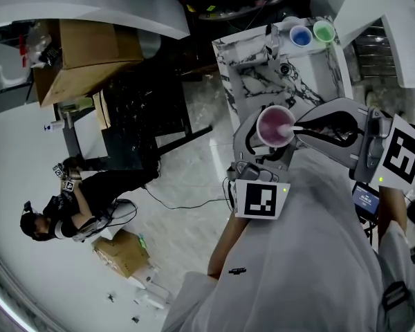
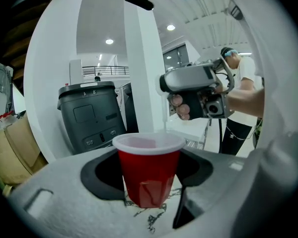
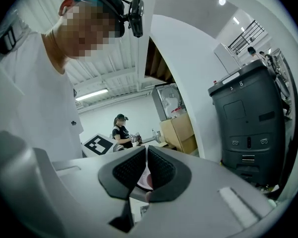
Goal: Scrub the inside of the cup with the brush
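The left gripper view is showing what the head view is not: the cup's outer wall, plain red under a white rim, standing upright with the left gripper pinching it from both sides. Veined marble is showing just beneath its base, though whether it is touching cannot be told. The head view is giving the opposite side – the pale pink inside, with the white brush reaching in over the rim from the right. Its bristles are not showing. The right gripper is pressing its jaws almost together on the thin handle, and a sliver of the cup's rim is peeking through the gap. The cup is sitting at the near edge of the table – a blue cup and a green cup are standing at the far end.
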The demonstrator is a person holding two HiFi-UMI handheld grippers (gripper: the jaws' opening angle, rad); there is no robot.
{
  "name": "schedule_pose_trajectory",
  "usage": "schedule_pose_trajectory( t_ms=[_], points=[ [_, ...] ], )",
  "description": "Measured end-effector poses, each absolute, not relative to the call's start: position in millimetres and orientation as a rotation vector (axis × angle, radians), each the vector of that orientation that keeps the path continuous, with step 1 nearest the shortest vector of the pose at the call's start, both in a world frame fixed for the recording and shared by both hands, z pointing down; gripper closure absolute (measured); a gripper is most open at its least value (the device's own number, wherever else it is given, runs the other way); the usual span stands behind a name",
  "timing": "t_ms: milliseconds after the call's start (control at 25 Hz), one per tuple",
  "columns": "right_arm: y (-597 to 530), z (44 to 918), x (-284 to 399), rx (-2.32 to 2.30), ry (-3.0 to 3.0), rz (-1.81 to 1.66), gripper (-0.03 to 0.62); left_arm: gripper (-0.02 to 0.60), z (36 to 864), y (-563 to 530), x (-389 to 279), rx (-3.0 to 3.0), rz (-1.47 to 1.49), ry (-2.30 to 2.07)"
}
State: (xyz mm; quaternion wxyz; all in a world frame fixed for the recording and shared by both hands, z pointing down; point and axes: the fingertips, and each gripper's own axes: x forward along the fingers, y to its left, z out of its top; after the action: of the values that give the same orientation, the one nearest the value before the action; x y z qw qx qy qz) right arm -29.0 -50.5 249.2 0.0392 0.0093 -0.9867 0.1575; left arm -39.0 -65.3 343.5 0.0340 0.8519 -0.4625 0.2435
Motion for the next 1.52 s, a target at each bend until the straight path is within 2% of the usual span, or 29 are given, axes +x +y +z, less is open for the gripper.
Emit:
schedule_pose_trajectory(
  t_ms=[240,680,1160,1520],
  points=[
    [-69,244,-22,0.128,-3.058,0.414,0.572,0.289,342,-59,-36,2.628,0.745,-1.412],
    [-72,222,-51,0.08,-3.134,0.338,0.574,0.29,342,-54,-33,2.611,0.718,-1.386],
    [-41,217,-66,-0.063,-3.148,0.423,0.574,0.29,346,-49,-32,2.616,0.712,-1.369],
    [-25,220,-52,-0.035,-3.103,0.448,0.574,0.29,335,-52,-42,2.665,0.699,-1.39]
  ],
)
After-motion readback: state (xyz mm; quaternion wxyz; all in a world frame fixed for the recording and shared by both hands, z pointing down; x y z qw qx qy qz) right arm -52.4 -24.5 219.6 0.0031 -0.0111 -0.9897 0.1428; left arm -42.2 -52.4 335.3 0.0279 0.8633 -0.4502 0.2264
